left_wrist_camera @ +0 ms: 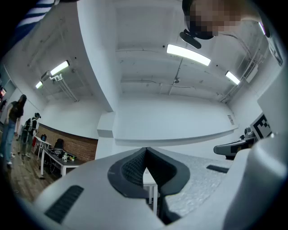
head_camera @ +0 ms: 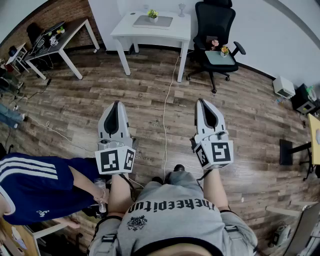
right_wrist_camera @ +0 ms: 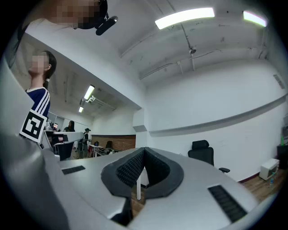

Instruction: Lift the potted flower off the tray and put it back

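We hold the left gripper (head_camera: 117,105) and the right gripper (head_camera: 202,101) clenched and empty over the wood floor (head_camera: 150,90), well apart from the potted flower (head_camera: 152,13) sitting on its tray (head_camera: 164,22) on the far white table (head_camera: 125,31), so arriving with jaws unopened could topple it.

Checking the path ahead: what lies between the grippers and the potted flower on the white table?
Head view: only wooden floor, with a white cable running between the left gripper and right gripper toward the table with the potted flower.
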`<state>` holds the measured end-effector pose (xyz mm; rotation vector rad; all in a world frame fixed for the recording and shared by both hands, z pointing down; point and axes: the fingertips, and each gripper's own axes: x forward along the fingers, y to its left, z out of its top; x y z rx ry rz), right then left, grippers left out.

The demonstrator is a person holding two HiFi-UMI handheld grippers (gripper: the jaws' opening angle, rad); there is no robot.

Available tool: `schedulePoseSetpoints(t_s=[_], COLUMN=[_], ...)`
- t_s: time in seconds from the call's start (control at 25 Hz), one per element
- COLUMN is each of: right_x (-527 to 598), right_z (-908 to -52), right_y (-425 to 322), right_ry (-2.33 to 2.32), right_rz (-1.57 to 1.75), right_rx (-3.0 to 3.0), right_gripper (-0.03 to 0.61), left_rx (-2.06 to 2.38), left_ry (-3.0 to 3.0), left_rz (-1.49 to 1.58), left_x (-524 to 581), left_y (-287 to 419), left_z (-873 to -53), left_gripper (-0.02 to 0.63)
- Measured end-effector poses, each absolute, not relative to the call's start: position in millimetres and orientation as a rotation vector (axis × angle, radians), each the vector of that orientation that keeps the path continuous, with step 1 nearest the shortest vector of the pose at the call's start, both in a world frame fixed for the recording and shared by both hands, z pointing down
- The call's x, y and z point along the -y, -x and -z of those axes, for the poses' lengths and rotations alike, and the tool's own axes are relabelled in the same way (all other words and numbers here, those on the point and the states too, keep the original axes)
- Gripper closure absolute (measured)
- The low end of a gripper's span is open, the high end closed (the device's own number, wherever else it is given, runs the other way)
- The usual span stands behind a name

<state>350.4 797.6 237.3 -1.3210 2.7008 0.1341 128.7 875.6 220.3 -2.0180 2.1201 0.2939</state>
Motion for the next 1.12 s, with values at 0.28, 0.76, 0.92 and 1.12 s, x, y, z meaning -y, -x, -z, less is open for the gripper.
schedulePoseSetpoints(t_s=[0.28, 0.76, 0.92, 1.12], right_x=[-793.4, -746.8, -720.8, -688.2], right_z=[-239.8, -238.6, -240.8, -240.9], right_y=[-351.3, -364.6, -376.3, -390.1], right_ry=[1.325, 1.250, 1.216, 1.192], right_rz=[-0.141, -0.162, -0.152, -0.126], right_rx=[-2.702, -2.713, -2.724, -2.712], right_gripper=[0.577, 0.577, 0.577, 0.578], left_rx=[-2.104, -2.107, -2.136, -2.119], left_ry=[2.026, 2.008, 1.972, 1.974], left_rz=[-0.299, -0.316, -0.359, -0.425], left_x=[-869.7, -819.9, -797.8, -777.9], left_y=[-132.4, -154.8, -168.0, -187.3], left_z=[-221.4, -219.7, -216.9, -217.1], left_gripper=[0.611, 0.611, 0.611, 0.611])
